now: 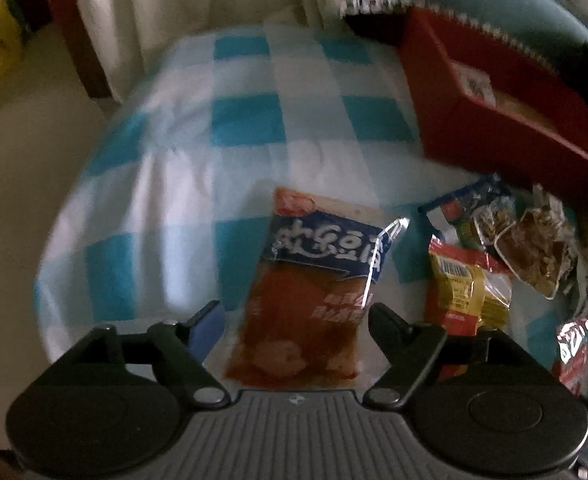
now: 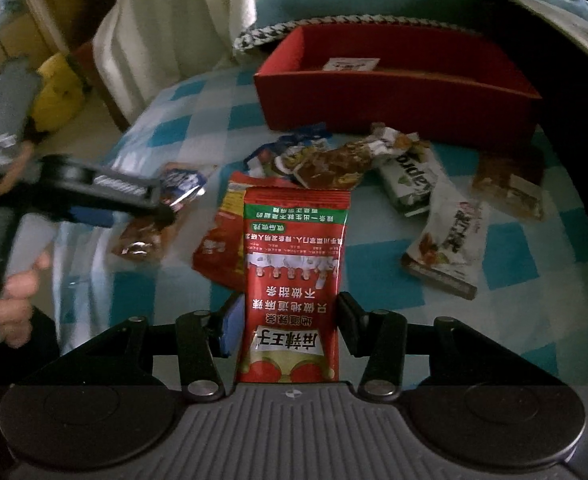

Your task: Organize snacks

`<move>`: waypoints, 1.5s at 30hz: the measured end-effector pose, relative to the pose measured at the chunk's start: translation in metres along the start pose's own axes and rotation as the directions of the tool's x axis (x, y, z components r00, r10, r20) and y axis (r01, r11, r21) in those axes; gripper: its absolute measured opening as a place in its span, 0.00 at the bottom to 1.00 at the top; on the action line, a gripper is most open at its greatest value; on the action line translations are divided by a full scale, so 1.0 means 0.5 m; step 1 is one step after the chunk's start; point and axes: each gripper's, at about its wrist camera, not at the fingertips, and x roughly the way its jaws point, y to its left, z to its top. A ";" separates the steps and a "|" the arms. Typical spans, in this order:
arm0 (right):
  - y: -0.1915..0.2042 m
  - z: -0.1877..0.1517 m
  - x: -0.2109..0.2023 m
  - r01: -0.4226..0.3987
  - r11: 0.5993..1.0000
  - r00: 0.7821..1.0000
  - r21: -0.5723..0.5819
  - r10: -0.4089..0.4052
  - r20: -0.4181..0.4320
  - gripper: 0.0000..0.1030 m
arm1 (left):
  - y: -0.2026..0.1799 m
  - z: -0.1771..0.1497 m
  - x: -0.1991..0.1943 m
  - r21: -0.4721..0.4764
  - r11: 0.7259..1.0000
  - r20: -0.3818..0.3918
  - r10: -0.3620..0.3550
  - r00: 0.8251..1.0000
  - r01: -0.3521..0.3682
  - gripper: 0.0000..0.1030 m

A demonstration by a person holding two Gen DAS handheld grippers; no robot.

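Over the checked cloth [image 2: 506, 240], the right gripper [image 2: 291, 322] is clamping a red snack packet [image 2: 294, 264]; the left gripper [image 1: 294, 316] is straddling an orange-red pouch [image 1: 314, 280], jaws spread.

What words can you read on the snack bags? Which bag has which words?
"麻辣王子", upside down: red packet between the right gripper's jaws.
"不做甜条", upside down: same red packet.
"apro": white and green packet; any letters before it are hidden.
Blue-banded packet: big white characters, too blurred to read.
Long white packet: dark characters, too blurred to read.
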 end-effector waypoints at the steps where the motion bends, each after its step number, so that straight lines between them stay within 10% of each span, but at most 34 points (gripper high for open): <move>1: 0.002 0.000 0.000 -0.005 1.000 1.000 -0.002 0.005 0.000 0.55 | -0.008 0.001 0.007 0.012 1.000 0.002 0.003 1.000 -0.003 0.77; 11: -0.013 0.002 -0.010 -0.008 1.000 1.000 0.014 0.008 0.019 0.56 | -0.035 -0.014 -0.012 0.090 0.995 0.060 0.041 0.997 -0.046 0.44; 45: -0.103 0.225 -0.012 0.073 0.996 0.970 0.041 -0.081 0.227 0.55 | -0.182 0.103 -0.110 0.194 0.979 0.291 -0.121 0.949 0.066 0.44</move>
